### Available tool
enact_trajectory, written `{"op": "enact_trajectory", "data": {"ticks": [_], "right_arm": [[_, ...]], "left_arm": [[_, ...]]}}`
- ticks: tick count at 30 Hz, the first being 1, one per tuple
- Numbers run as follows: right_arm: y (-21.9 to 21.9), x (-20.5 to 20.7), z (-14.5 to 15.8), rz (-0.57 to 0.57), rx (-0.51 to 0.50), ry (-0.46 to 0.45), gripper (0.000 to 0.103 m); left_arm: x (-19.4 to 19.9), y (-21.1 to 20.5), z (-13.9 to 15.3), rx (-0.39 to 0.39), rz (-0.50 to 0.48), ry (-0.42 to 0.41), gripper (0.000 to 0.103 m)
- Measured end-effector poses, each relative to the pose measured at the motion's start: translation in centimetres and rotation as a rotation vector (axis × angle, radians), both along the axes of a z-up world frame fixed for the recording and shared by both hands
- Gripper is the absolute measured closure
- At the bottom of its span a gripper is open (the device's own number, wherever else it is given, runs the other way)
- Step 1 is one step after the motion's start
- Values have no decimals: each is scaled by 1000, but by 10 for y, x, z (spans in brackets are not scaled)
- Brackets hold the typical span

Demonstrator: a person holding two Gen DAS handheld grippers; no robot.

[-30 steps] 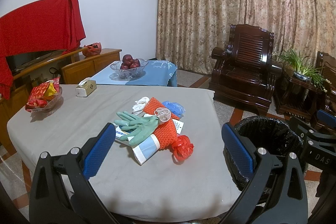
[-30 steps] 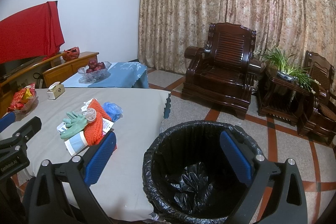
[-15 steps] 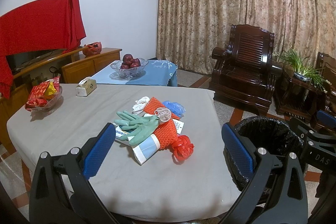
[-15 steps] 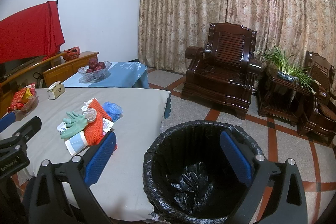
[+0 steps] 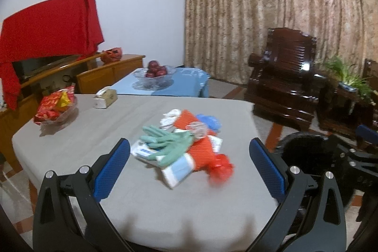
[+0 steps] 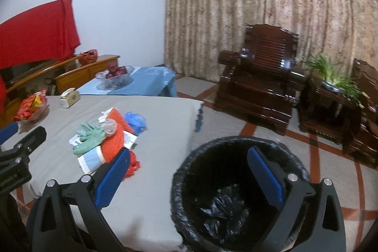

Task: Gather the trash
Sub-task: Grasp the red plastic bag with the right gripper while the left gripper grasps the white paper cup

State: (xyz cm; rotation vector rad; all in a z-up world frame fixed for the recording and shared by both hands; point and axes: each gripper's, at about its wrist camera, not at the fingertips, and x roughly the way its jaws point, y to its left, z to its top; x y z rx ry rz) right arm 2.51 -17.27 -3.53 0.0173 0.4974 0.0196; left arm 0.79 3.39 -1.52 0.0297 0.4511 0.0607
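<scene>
Left gripper (image 5: 189,164) and right gripper (image 6: 189,174): both spread wide, nothing held | trash pile (image 5: 182,145) (gloves topmost) is best pinched low | bin (image 6: 238,193) is kept close.

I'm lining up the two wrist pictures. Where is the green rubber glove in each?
Left wrist: the green rubber glove lies centre frame, on top of the trash pile, between the open fingers.
Right wrist: green rubber glove lies left of centre, on the same pile.
Shared landmark: the tissue box at the table's far edge.
</scene>
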Motion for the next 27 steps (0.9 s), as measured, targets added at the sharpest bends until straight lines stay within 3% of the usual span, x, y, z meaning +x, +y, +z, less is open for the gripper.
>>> {"op": "enact_trajectory", "data": {"ticks": [6,12,20,27], "right_arm": [[32,38,-20,112,30,44,6],[72,82,-61,184,46,103,6],[108,124,-121,209,0,232,18],[123,145,-149,247,-26,315,31]], "left_arm": [[23,40,-25,1,83,39,5],[43,65,-55,25,122,50,5],[60,82,-86,10,127,92,5],[71,88,-105,-16,126,137,5]]}}
